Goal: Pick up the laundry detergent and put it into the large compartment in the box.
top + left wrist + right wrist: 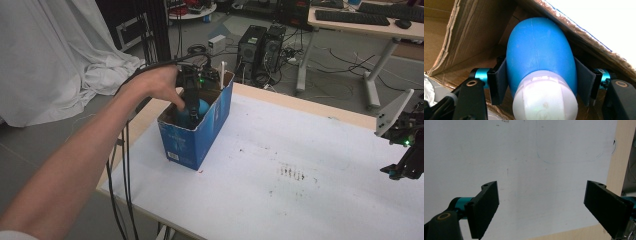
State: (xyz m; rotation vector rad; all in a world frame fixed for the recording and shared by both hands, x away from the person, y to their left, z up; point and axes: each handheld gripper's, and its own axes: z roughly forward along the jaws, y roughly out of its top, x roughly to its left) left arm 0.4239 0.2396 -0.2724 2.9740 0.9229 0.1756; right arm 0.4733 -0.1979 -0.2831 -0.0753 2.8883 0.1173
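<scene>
A blue cardboard box (206, 131) stands open on the left part of the white table. My left gripper (191, 107) reaches down into it, held by a hand. In the left gripper view its two jaws press both sides of a blue rubber bulb (540, 55) with a white plastic end (545, 100), inside the brown box walls (471, 32). The bulb (202, 107) shows as a blue patch inside the box in the high view. My right gripper (406, 167) hangs at the table's right edge, and its own view has the jaws (541, 207) wide apart over bare white tabletop.
A white stick (222, 74) rises from the box's far end. Cables trail off the table's left side. The white sheet (300, 165) has small dark marks in the middle. Beyond the table are computer towers (260, 47), a desk and a white cloth (55, 50).
</scene>
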